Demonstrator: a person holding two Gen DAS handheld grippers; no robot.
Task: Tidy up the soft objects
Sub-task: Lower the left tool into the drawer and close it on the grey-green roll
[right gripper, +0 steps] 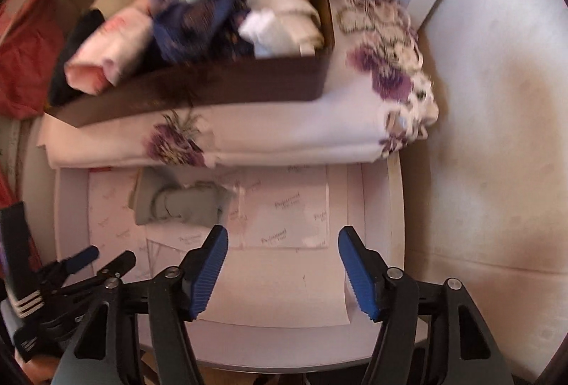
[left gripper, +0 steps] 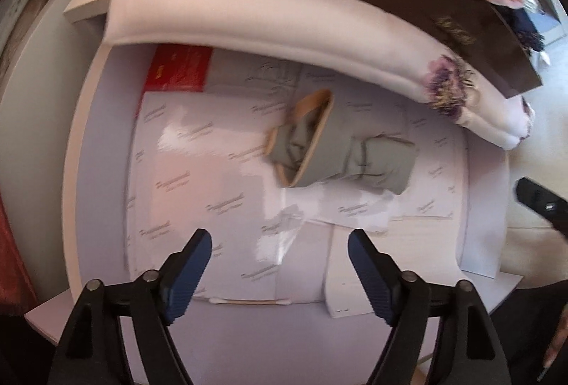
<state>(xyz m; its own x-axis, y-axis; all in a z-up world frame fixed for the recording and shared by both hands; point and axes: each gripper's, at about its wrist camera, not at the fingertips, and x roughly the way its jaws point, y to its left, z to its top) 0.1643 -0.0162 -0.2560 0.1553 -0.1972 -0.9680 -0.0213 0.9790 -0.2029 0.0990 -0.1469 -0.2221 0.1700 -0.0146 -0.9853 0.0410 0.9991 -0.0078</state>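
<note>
One brown box (right gripper: 198, 90), one folded floral cloth (right gripper: 301, 133), one grey-green bundle (left gripper: 340, 150).

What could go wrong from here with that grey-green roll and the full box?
1. The grey-green rolled cloth looks loosely rolled with a tan band; pinching one end may unroll it.
2. The brown box is heaped with rolled fabrics and sits on a folded floral cloth; adding another could spill some.
3. Both tongs, left and right, hang open over loose printed paper, which could get snagged.
</note>
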